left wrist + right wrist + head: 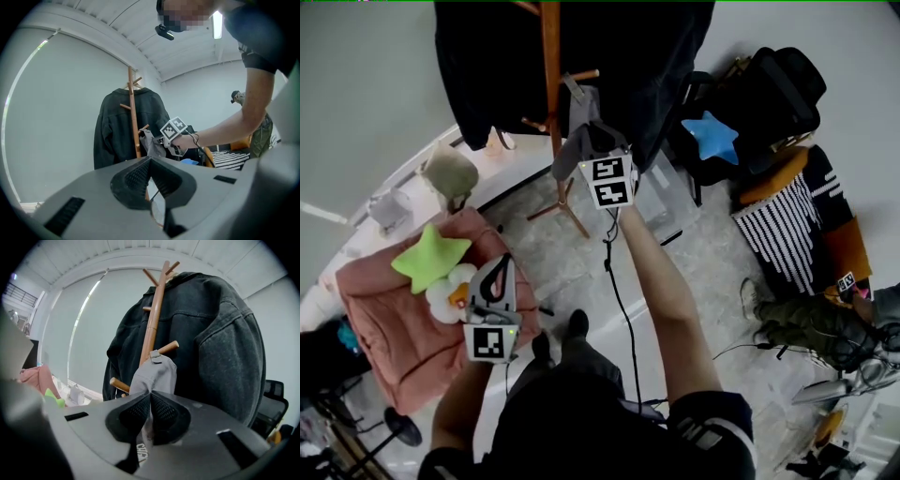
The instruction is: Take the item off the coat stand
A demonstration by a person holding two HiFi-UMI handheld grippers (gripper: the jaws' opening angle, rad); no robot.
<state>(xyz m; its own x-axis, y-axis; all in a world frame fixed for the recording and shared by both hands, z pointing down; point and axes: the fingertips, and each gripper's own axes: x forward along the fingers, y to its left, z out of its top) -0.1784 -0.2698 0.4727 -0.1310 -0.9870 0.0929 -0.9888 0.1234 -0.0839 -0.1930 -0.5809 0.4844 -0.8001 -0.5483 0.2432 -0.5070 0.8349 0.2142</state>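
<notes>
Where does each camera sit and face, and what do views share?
Head view: on the person's head, facing steeply down at the coat stand; left gripper, right gripper, the person's arms show.
Left gripper view: on the left gripper, facing the stand; its shut fingers, right forearm show.
Right gripper view: on the right gripper, fingers clamping the grey cap.
Shared: all show stand and cap.

Coat stand (550,94) top — off the head view's edge
</notes>
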